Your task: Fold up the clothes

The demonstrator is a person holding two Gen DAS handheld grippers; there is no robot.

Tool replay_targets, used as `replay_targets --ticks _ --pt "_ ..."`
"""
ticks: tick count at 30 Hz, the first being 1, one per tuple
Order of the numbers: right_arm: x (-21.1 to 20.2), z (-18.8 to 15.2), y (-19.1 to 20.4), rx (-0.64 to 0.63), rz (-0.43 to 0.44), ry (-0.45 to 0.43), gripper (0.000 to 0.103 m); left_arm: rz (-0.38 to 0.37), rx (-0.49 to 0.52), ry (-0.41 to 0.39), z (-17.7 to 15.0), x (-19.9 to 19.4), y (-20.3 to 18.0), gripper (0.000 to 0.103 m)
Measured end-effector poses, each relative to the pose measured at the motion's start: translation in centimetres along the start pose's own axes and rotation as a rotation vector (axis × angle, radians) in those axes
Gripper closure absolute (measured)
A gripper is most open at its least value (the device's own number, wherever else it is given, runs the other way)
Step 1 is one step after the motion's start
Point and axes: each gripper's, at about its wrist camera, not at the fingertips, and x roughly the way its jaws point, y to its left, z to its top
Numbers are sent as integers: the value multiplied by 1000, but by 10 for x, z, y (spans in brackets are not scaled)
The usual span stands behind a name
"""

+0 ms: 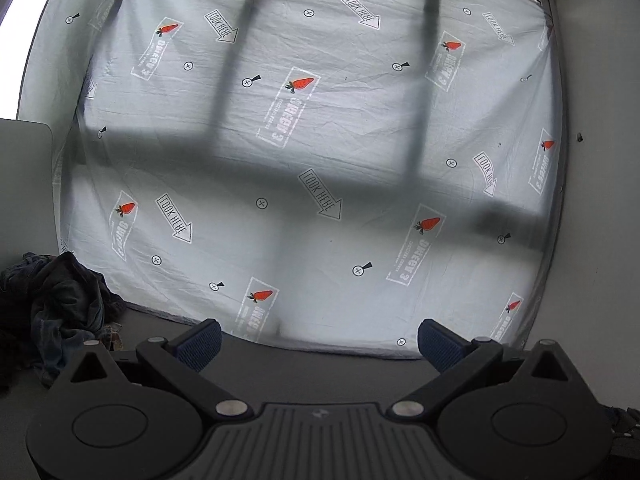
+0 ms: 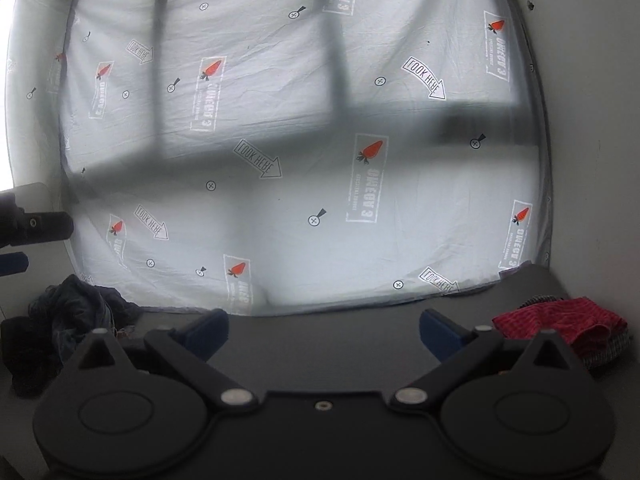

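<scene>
A pale printed sheet [image 1: 320,160] with carrots and "LOOK HERE" arrows covers the table, barred by shadows. Both the left tongs [image 1: 319,340] and right tongs [image 2: 323,330] gape wide, holding nothing, over the sheet's near edge. Dark crumpled clothes [image 1: 60,300] lie off the sheet's near-left corner; a red garment [image 2: 560,320] lies off its near-right corner.
</scene>
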Motion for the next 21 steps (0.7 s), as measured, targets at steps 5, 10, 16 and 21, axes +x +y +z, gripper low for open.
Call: replay_targets --ticks 5,10,16,21 --pt "-41 -28 73 -27 -57 86 0 -70 48 151 -21 -34 40 0" --pt "-71 -48 120 -12 -86 194 1 -47 80 258 -41 -59 60 0" --pt "-92 -72 154 -60 -64 260 1 -24 83 346 -62 -77 83 0" --pt "-103 -90 170 -67 -45 305 1 7 62 385 -71 -89 102 0"
